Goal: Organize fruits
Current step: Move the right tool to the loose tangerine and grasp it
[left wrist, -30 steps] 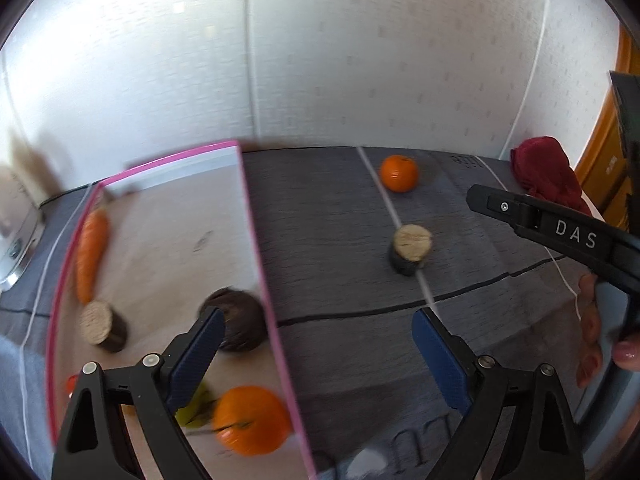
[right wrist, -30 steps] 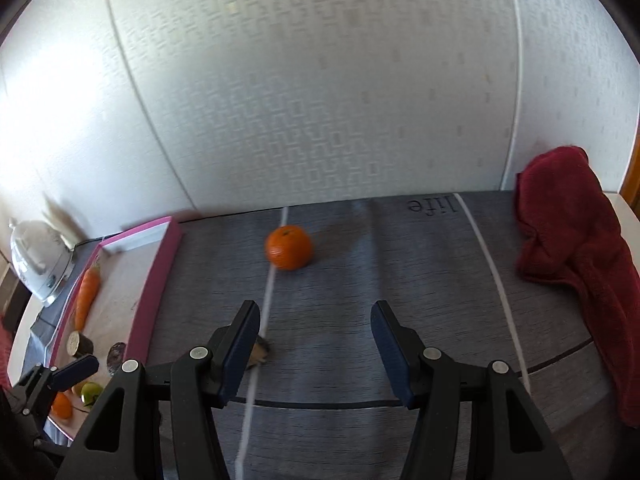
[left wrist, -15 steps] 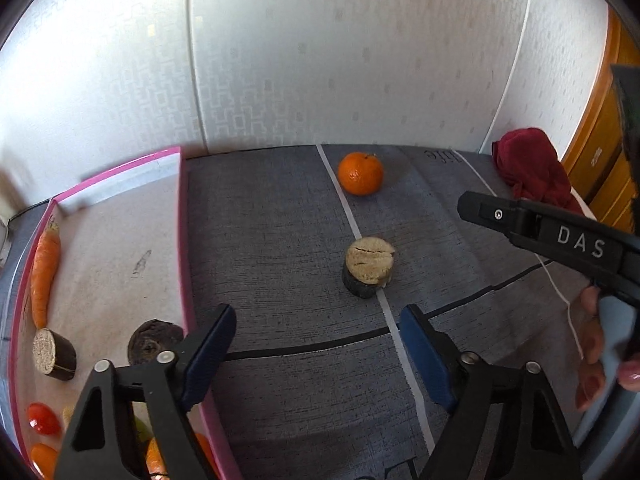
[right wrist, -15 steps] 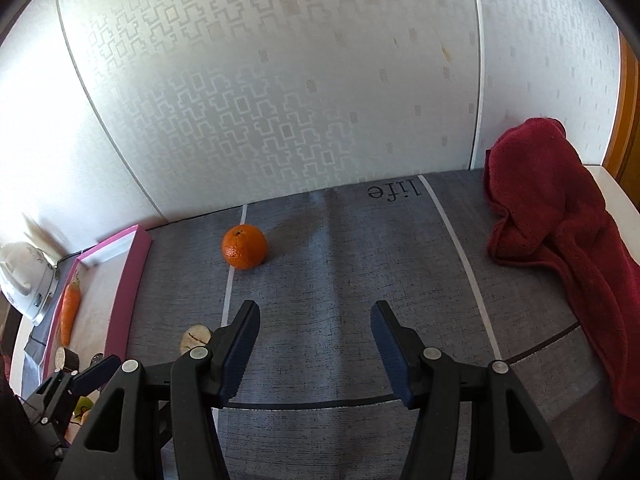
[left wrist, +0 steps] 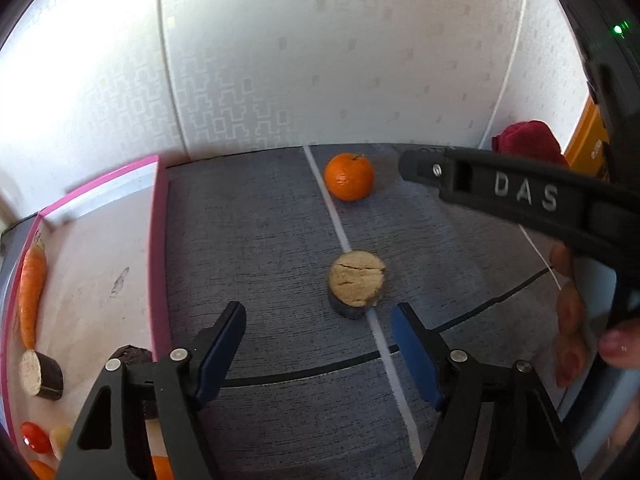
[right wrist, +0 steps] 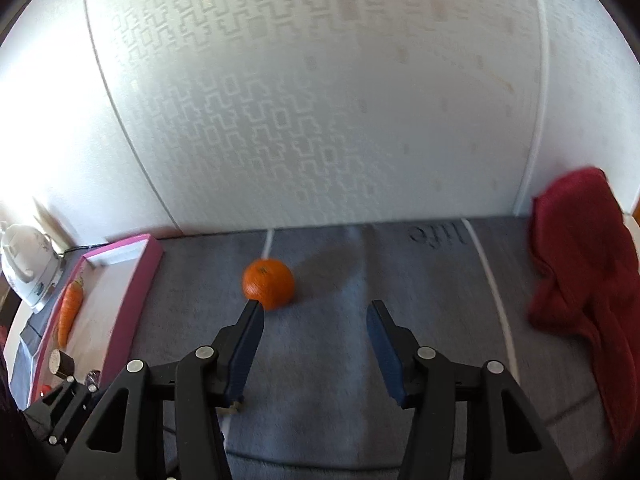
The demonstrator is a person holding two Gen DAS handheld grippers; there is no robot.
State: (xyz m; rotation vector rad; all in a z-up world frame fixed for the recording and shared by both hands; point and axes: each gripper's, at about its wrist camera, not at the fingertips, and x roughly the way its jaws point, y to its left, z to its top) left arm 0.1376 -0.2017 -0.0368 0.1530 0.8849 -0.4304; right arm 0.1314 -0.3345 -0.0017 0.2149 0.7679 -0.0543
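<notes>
An orange [left wrist: 349, 176] lies on the grey cloth near the wall; it also shows in the right wrist view [right wrist: 268, 284]. A cut eggplant piece [left wrist: 357, 290] stands on the cloth, just ahead of my open, empty left gripper [left wrist: 318, 314]. My right gripper [right wrist: 316, 308] is open and empty, a little short of the orange and to its right. The pink-rimmed tray [left wrist: 158, 240] at left holds a carrot [left wrist: 31, 292], another eggplant piece [left wrist: 40, 374], a dark round item and small fruits.
A red towel [right wrist: 588, 280] lies at the right on the cloth. A white iron [right wrist: 28, 268] stands left of the tray. The right gripper's body [left wrist: 520, 196] crosses the left wrist view. The wallpapered wall bounds the table behind.
My left gripper has swung right from the tray toward the eggplant piece on the cloth. My right gripper has moved closer to the orange.
</notes>
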